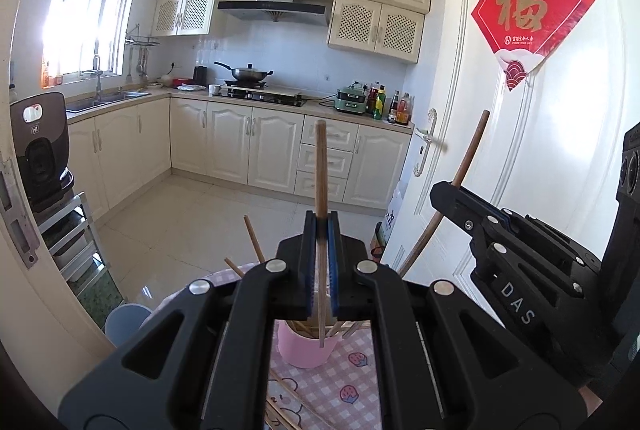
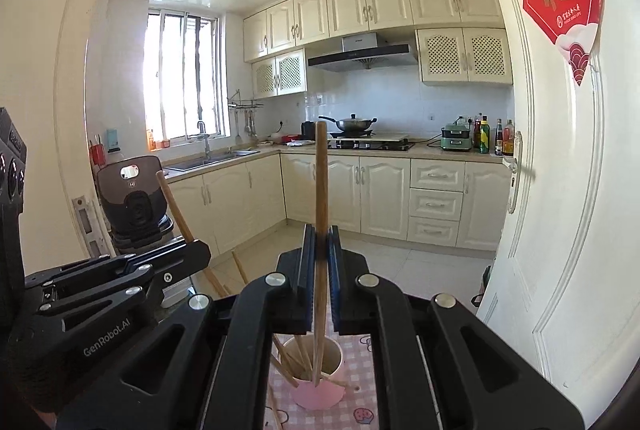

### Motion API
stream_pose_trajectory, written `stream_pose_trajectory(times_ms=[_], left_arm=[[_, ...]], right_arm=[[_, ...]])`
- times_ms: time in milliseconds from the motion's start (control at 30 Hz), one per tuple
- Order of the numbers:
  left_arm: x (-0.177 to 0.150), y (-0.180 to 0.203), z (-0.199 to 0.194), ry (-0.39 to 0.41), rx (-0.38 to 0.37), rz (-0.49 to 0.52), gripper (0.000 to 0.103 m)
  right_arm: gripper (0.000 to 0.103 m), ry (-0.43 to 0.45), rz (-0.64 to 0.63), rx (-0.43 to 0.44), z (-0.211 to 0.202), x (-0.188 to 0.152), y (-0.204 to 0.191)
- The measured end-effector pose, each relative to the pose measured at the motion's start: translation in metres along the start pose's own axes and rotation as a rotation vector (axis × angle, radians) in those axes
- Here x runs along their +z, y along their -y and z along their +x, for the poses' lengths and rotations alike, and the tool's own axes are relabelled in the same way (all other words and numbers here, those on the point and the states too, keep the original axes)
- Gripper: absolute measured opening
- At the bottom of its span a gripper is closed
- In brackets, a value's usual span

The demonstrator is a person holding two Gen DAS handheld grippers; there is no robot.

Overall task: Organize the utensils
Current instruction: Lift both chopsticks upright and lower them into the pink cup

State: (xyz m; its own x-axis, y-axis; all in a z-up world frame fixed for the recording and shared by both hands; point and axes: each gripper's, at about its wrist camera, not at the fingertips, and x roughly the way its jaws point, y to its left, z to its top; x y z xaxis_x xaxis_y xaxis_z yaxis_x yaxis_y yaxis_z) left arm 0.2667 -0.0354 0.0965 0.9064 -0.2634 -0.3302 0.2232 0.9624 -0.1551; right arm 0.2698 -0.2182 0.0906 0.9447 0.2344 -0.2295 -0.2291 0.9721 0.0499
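My left gripper (image 1: 321,226) is shut on a wooden chopstick (image 1: 320,170) held upright, its lower tip over the pink cup (image 1: 306,350) on the pink checked tablecloth. My right gripper (image 2: 321,234) is shut on another wooden chopstick (image 2: 321,182), also upright, its lower end inside the pink cup (image 2: 318,390), which holds several chopsticks. The right gripper also shows at the right of the left wrist view (image 1: 452,196) with its chopstick (image 1: 472,150) slanting up. The left gripper shows at the left of the right wrist view (image 2: 200,250).
More chopsticks (image 1: 296,406) lie loose on the tablecloth (image 1: 352,382) in front of the cup. A white door (image 1: 520,150) stands close on the right. A rice cooker on a rack (image 1: 44,150) stands at the left. Kitchen counters lie beyond.
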Motion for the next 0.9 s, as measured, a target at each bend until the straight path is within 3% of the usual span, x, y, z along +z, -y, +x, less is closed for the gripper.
stream_pose_trajectory(times_ms=[433,900], left_arm=[[0.002,-0.002,0.013,0.031,-0.003,-0.014,0.006],[-0.036,-0.005,0.048,-0.098,0.018,0.025,0.006]], right_arm=[[0.005,-0.006,-0.010,0.002,0.021,-0.014,0.006],[0.005,-0.110,-0.026,0.028,0.034,-0.035,0.002]])
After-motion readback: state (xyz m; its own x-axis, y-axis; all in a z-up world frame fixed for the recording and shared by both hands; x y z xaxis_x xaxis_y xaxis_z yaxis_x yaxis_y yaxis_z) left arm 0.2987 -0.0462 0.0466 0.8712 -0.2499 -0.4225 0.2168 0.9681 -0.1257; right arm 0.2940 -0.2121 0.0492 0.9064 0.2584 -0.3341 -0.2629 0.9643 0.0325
